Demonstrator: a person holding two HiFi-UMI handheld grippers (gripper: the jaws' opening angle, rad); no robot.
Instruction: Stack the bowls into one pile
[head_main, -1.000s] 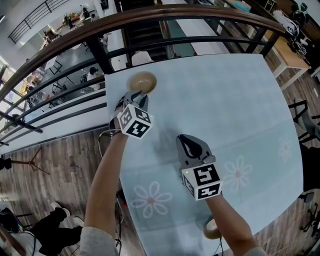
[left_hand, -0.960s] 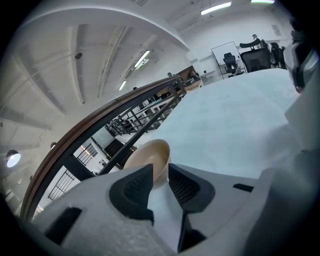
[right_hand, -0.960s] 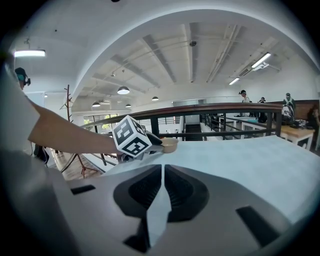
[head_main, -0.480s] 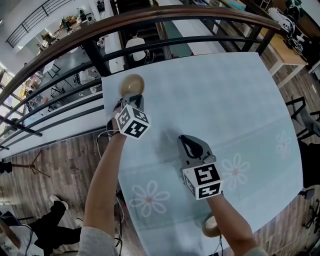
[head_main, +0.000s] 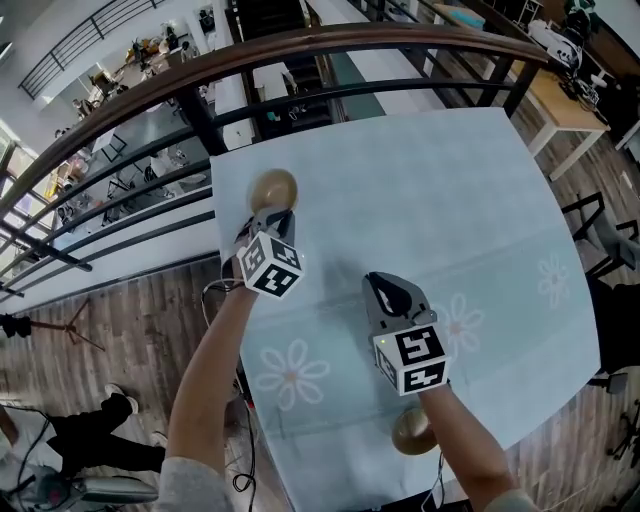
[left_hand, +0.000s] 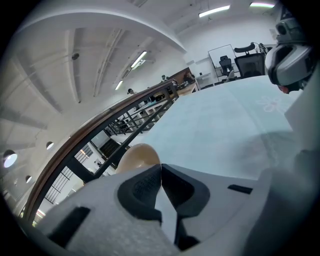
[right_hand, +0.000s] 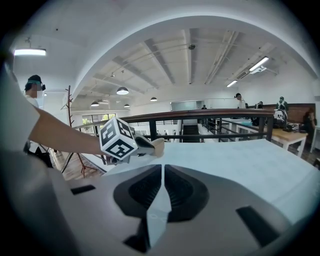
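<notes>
Mind the thin rim pinch of the left gripper (head_main: 272, 212), clenched on the tan bowl (head_main: 273, 188) near the far-left corner of the surface (head_main: 450, 200), liable to slip and drop it off the edge, with the right gripper (head_main: 386, 291) clenched empty.

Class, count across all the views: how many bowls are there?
2. The far bowl is gripped at its rim by the left gripper, near the far-left corner of the table. The near bowl sits by its near edge. Others may be hidden.
</notes>
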